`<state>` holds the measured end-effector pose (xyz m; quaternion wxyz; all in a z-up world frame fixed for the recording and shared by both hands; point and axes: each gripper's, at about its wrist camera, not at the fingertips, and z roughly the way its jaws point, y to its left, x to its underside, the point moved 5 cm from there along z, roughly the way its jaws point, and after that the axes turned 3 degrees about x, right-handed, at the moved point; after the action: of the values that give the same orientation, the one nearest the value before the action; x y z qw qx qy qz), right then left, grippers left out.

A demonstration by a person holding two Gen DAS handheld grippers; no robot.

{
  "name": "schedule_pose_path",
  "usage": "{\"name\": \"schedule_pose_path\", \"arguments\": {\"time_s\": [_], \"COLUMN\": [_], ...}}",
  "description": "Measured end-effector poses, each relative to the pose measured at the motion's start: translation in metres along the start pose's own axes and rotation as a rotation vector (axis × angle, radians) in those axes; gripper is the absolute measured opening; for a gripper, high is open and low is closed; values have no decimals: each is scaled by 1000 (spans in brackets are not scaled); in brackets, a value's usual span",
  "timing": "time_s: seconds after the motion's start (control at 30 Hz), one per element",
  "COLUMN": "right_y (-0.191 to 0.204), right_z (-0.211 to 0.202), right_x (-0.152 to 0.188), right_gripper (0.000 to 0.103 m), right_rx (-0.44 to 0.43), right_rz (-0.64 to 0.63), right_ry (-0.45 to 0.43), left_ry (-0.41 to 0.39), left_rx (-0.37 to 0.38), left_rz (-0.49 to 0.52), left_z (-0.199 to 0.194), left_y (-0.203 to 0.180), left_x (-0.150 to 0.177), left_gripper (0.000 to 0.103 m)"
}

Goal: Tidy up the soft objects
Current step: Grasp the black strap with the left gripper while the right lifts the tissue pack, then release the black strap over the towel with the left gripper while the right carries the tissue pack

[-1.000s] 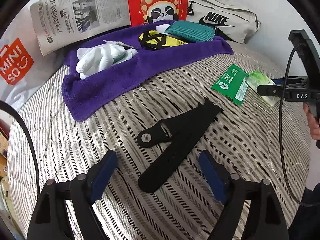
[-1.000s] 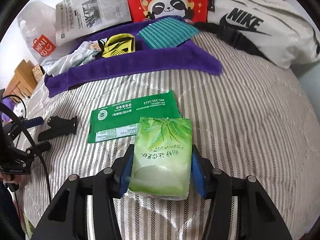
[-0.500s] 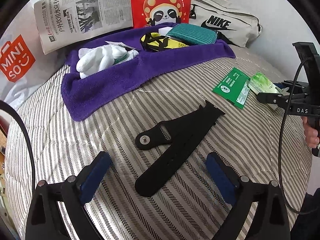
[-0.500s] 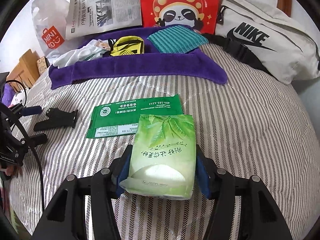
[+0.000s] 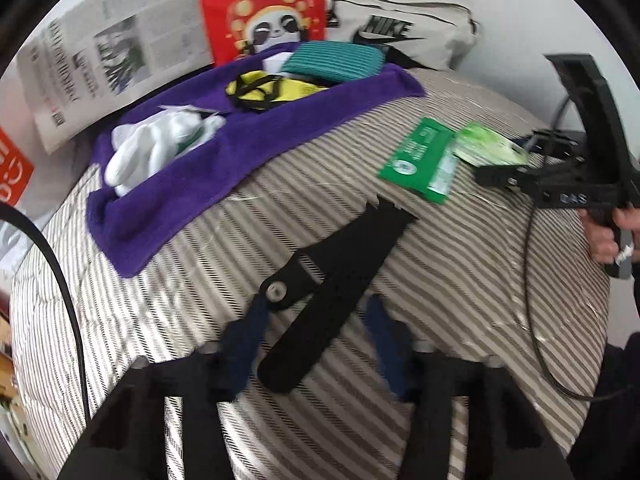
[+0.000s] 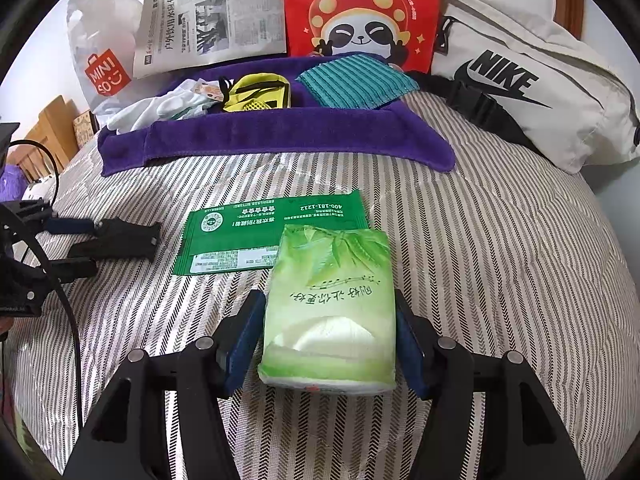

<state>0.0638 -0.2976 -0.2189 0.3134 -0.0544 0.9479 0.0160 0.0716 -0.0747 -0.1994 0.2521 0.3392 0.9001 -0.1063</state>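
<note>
Left gripper (image 5: 316,344) closing around black strap (image 5: 332,288), pads not quite touching. Right gripper (image 6: 330,338) opening, tissue pack (image 6: 332,308) between pads.

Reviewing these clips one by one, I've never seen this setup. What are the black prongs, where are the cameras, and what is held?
A person holds a two-finger tool in each hand, and a wide-angle camera on each looks along its fingers. The left view shows the left tool closing around a black strap on the striped bedcover, not yet gripping it. The right view shows the right tool with a green tissue pack between its jaws, which touch its sides while opening. A flat green sachet lies beside it. Behind, a purple towel carries white gloves, a yellow pouch and a teal cloth.
</note>
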Motion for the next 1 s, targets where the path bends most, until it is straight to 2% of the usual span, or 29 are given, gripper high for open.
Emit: {"name": "schedule_pose_path", "arguments": {"time_s": [0.03, 0.13, 0.3, 0.57, 0.63, 0.83, 1.0], "right_y": [0, 1, 1, 1, 2, 2, 2], "right_z": [0, 0, -1, -1, -1, -1, 0], "right_x": [0, 0, 1, 1, 1, 1, 0], "right_gripper": [62, 62, 62, 62, 62, 62, 63], "right_rx": [-1, -4, -9, -9, -5, -2, -2], "right_rz": [0, -5, -6, -6, -10, -12, -17], "right_ry": [-1, -2, -8, -8, -8, -8, -3], "left_ry": [12, 48, 67, 83, 99, 119, 117], "left_rx": [8, 4, 58, 74, 65, 99, 86], "left_rz": [8, 20, 22, 73, 82, 49, 27], "left_z": [-1, -3, -1, 15, 16, 14, 14], "left_y": [-4, -13, -21, -32, -33, -33, -33], "left_x": [1, 3, 2, -19, -21, -19, -18], "left_gripper": [28, 28, 28, 30, 23, 21, 21]}}
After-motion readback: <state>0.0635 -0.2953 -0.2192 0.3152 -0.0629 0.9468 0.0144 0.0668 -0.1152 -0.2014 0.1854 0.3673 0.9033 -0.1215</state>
